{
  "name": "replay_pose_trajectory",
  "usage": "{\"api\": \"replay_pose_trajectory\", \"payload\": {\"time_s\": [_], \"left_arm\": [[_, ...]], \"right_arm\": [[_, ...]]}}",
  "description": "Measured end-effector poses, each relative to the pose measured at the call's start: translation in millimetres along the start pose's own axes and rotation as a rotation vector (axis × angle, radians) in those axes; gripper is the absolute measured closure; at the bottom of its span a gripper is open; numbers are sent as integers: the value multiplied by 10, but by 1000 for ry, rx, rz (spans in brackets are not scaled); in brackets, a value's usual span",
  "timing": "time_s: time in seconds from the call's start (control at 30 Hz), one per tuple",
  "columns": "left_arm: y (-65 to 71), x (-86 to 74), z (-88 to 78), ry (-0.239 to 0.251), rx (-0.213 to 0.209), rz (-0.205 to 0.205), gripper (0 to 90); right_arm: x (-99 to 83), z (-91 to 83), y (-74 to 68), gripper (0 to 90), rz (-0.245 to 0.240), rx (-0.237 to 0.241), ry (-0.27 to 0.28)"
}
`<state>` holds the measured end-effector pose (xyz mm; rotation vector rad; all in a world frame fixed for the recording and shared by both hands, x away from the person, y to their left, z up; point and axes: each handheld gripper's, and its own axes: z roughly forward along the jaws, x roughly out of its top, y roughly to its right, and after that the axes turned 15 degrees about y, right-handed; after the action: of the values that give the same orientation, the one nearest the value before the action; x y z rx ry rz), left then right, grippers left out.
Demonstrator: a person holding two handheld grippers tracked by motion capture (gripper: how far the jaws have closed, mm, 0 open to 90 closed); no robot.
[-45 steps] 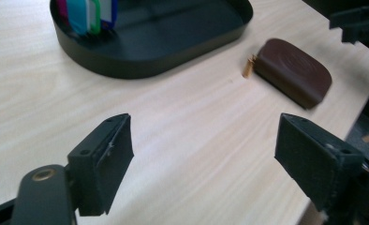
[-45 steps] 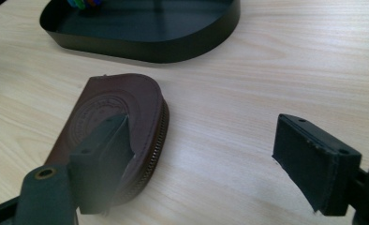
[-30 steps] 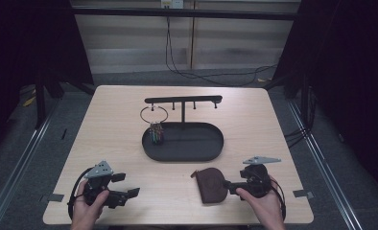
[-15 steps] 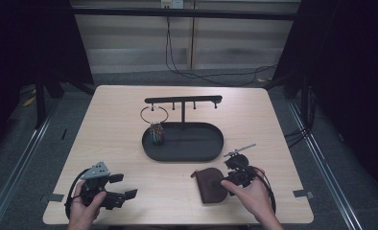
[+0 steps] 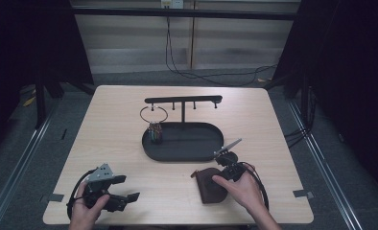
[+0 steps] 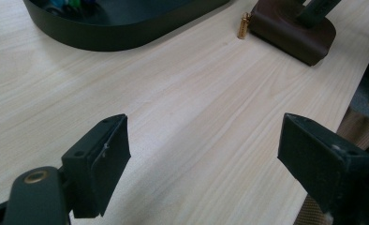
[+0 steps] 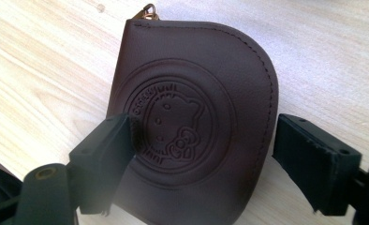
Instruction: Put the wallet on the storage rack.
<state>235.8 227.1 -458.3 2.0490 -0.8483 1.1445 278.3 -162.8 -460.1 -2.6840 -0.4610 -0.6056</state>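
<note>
My right gripper hangs just above a small brown leather pouch that lies flat on the pale wooden table, near my edge of it and just in front of the black oval tray. The jaws are spread wide: in the right gripper view one black jaw sits over the pouch's left edge and the other stands off its curved right edge, so the pouch lies between them and is not yet pinched. The pouch has one rounded end, stitching along its rim, an embossed round cartoon emblem on its face, and a small gold clasp at the far corner. I judge it light and soft, supple leather that will fold or sag if lifted by one edge, with a smooth face that could slip. The firmest hold looks to be across its stitched sides, or by closing on the thicker rim near the clasp; lying so flat, it may be hard to get a jaw under. My left gripper rests low over bare table near the front left corner, well apart from the pouch, its jaws also spread and holding nothing. From the left gripper view the pouch shows far off at the upper right. A black hanging stand rises from the tray, with a metal ring hung from it and some coloured items in the tray's left end.
</note>
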Motion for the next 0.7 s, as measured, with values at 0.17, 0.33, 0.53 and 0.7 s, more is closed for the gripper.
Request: {"api": "replay_pose_trajectory", "payload": {"time_s": [0.17,0.33,0.53,0.7], "left_arm": [[-1,6,-9,9,-5,6,167],[0,2,-5,7,-7,5,167],[9,4,0,3,-13,13,167],[23,5,-1,3,-25,23,167]], "right_arm": [[-5,20,5,181,20,17,6],[5,-4,16,205,52,43,30],[-26,74,-17,114,38,37,13],[-38,146,-21,79,45,50,7]]}}
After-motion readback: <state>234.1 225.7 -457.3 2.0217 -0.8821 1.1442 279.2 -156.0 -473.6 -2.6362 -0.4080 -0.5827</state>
